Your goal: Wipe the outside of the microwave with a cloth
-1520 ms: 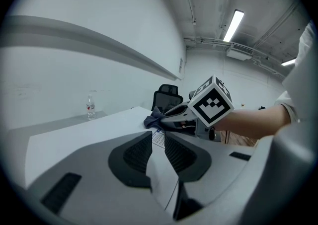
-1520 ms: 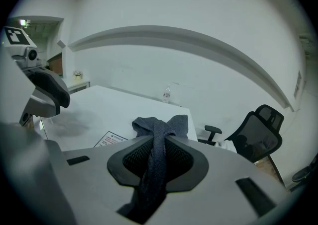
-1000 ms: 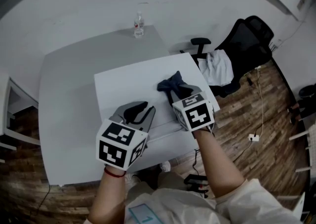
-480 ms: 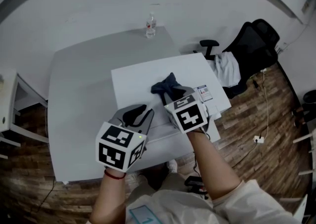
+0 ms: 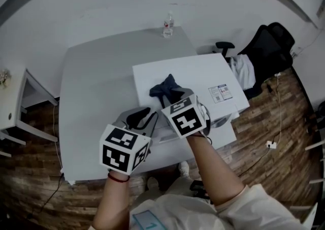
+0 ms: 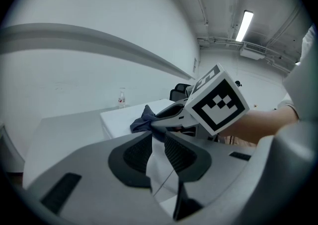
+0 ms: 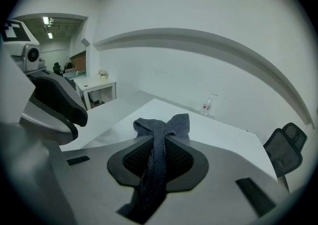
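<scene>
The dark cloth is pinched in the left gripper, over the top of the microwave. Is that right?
No: the dark cloth is pinched in the right gripper, as the right gripper view shows. The left gripper has its jaws apart and empty. The cloth is over the top of the microwave.

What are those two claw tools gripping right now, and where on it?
The right gripper clamps the dark cloth around its bunched-up middle, with cloth sticking out either side of the fingers. The left gripper holds nothing; its fingers stand apart.
</scene>
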